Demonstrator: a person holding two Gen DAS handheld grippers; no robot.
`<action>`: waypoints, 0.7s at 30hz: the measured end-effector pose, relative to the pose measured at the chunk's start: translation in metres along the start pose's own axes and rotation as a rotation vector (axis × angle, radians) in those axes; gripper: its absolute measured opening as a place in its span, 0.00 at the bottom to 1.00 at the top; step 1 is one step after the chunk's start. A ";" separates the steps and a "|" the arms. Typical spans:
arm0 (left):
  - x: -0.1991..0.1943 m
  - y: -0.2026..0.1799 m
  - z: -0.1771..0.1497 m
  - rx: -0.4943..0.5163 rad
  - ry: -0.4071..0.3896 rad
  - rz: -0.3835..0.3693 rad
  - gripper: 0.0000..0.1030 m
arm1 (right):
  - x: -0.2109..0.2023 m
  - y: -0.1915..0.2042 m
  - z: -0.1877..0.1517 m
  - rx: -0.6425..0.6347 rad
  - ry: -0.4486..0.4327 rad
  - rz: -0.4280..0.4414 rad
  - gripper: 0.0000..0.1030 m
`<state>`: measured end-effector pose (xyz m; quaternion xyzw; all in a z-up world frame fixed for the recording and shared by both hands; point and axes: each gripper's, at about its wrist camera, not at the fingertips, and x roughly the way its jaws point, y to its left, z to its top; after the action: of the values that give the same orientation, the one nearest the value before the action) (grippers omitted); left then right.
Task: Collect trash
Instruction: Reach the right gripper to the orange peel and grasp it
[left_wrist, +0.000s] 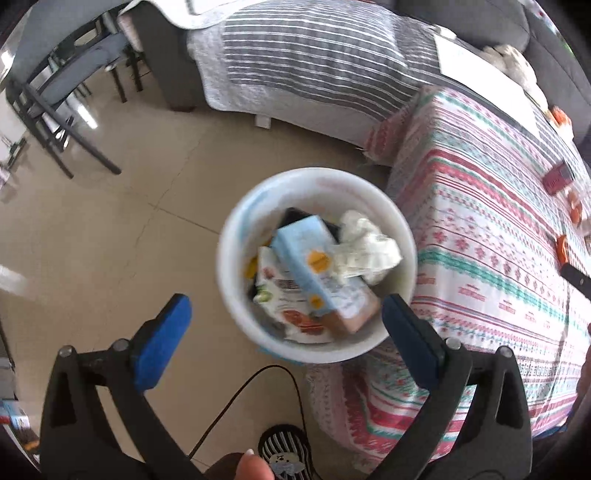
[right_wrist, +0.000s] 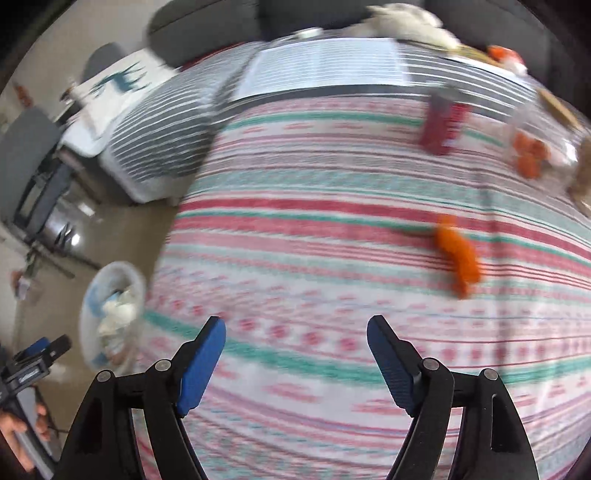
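Observation:
A white round bin (left_wrist: 236, 236) stands on the floor beside the table. It holds a light blue carton (left_wrist: 310, 254), crumpled white paper (left_wrist: 365, 243) and printed wrappers (left_wrist: 284, 295). My left gripper (left_wrist: 286, 332) is open and empty, hovering above the bin's near rim. My right gripper (right_wrist: 295, 354) is open and empty above the patterned tablecloth (right_wrist: 314, 258). On the table lie an orange wrapper (right_wrist: 458, 254), a red box (right_wrist: 443, 122) and small orange pieces (right_wrist: 530, 155). The bin also shows in the right wrist view (right_wrist: 110, 314), blurred, at the left.
A grey striped sofa cover (left_wrist: 314, 62) lies behind the table. Chairs (left_wrist: 55, 92) stand at the far left on the tiled floor. A black cable (left_wrist: 258, 387) runs on the floor near a striped slipper (left_wrist: 284, 450). An open paper sheet (right_wrist: 325, 66) lies at the table's far edge.

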<state>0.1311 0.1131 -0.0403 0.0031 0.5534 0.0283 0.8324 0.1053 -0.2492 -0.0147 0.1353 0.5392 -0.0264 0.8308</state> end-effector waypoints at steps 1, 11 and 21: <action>0.000 -0.008 0.001 0.013 0.001 -0.003 0.99 | -0.001 -0.015 0.002 0.017 -0.004 -0.030 0.78; -0.003 -0.073 0.006 0.068 0.015 -0.083 0.99 | 0.014 -0.095 0.023 0.088 0.043 -0.106 0.78; 0.001 -0.120 0.008 0.088 0.033 -0.118 0.99 | 0.046 -0.106 0.046 0.098 0.057 -0.134 0.57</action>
<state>0.1444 -0.0064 -0.0419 0.0066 0.5671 -0.0448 0.8224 0.1455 -0.3585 -0.0594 0.1402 0.5684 -0.1045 0.8039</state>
